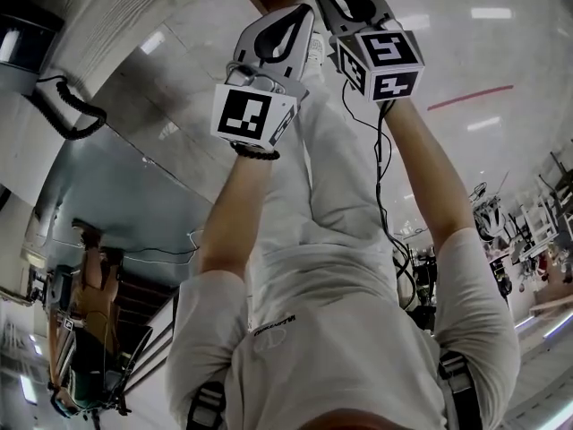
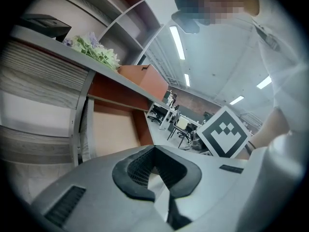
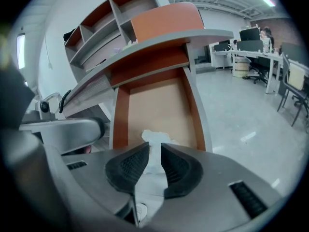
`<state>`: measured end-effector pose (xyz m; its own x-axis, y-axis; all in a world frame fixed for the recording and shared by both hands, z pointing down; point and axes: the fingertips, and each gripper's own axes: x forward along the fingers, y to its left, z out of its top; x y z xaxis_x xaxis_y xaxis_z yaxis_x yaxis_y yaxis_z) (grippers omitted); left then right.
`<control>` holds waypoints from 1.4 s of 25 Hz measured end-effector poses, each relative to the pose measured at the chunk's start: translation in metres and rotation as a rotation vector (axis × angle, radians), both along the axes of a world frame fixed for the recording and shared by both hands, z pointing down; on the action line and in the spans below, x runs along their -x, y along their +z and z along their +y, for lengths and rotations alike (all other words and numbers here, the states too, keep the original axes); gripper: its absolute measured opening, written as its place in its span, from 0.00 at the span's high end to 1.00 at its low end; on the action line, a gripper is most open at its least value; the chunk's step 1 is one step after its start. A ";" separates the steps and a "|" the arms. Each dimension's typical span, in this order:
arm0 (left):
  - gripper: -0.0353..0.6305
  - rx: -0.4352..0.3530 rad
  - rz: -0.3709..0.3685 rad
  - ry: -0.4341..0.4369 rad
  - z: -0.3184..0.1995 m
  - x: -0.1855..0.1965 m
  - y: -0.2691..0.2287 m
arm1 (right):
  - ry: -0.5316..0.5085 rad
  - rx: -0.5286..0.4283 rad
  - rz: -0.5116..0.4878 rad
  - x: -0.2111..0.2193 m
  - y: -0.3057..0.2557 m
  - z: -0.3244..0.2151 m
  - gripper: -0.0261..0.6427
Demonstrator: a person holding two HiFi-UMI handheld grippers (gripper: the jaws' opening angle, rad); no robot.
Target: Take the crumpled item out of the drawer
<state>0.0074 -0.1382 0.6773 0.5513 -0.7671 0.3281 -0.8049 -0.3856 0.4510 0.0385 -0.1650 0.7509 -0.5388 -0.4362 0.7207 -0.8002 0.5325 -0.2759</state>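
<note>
only the right gripper view shows the crumpled item [image 3: 155, 137], white, lying at the front of the open drawer [image 3: 159, 103], in line with the parted jaws of the right gripper [image 3: 152, 146], which do not press it; the left gripper view shows the left gripper [image 2: 154, 150] clenched on nothing, flowers [image 2: 96, 50] above the drawer's side

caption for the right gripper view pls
Open right gripper aimed at white crumpled paper in pulled-out brown wooden drawer.
</note>
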 end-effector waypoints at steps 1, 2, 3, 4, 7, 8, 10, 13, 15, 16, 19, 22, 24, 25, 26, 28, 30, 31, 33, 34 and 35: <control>0.95 0.000 0.000 0.000 -0.002 -0.002 0.000 | -0.005 -0.003 0.009 -0.001 0.000 -0.002 0.84; 0.95 0.000 -0.001 0.002 -0.003 -0.003 -0.002 | -0.012 -0.007 0.017 -0.002 0.000 -0.005 0.84; 0.95 -0.002 -0.002 0.003 -0.005 -0.005 -0.003 | -0.023 -0.009 0.025 -0.002 -0.001 -0.007 0.84; 0.95 -0.003 -0.002 0.004 -0.006 -0.007 -0.005 | -0.037 -0.004 0.032 -0.002 0.000 -0.008 0.80; 0.95 -0.006 -0.002 0.006 -0.008 -0.007 -0.006 | -0.079 0.018 0.056 0.004 0.007 -0.009 0.74; 0.95 -0.006 -0.002 0.006 -0.008 -0.006 -0.005 | -0.089 0.018 0.068 0.006 0.009 -0.009 0.74; 0.95 -0.004 -0.002 0.004 -0.008 -0.005 -0.005 | -0.104 0.017 0.087 0.008 0.013 -0.009 0.74; 0.95 -0.002 -0.001 0.000 -0.007 -0.004 -0.004 | -0.113 0.030 0.106 0.010 0.019 -0.010 0.74; 0.95 0.001 0.000 -0.003 -0.006 -0.002 -0.001 | -0.116 0.040 0.116 0.012 0.024 -0.011 0.74; 0.95 0.003 0.000 -0.006 -0.006 0.001 0.002 | -0.116 0.047 0.117 0.015 0.027 -0.010 0.74; 0.95 0.010 -0.001 -0.014 -0.004 0.008 0.008 | -0.119 0.065 0.124 0.019 0.035 -0.009 0.74; 0.95 0.017 -0.006 -0.023 -0.003 0.016 0.013 | -0.126 0.061 0.140 0.022 0.039 -0.008 0.74; 0.95 0.020 -0.008 -0.029 -0.004 0.021 0.016 | -0.132 0.053 0.155 0.023 0.040 -0.008 0.74; 0.95 0.020 -0.009 -0.031 -0.004 0.022 0.016 | -0.136 0.051 0.165 0.022 0.041 -0.008 0.74; 0.95 0.019 -0.010 -0.033 -0.005 0.023 0.016 | -0.139 0.051 0.177 0.022 0.042 -0.008 0.74; 0.95 0.015 -0.009 -0.034 -0.007 0.023 0.014 | -0.141 0.058 0.197 0.021 0.043 -0.009 0.74; 0.95 0.012 -0.007 -0.032 -0.008 0.023 0.012 | -0.137 0.059 0.208 0.020 0.045 -0.011 0.75; 0.95 0.010 -0.006 -0.031 -0.007 0.022 0.012 | -0.133 0.057 0.212 0.020 0.046 -0.012 0.79; 0.95 0.008 -0.005 -0.028 -0.006 0.022 0.011 | -0.126 0.056 0.215 0.019 0.046 -0.013 0.81; 0.95 0.009 -0.004 -0.027 -0.005 0.022 0.011 | -0.125 0.055 0.216 0.019 0.047 -0.014 0.81; 0.95 0.010 -0.003 -0.027 -0.005 0.022 0.011 | -0.125 0.054 0.219 0.018 0.047 -0.014 0.82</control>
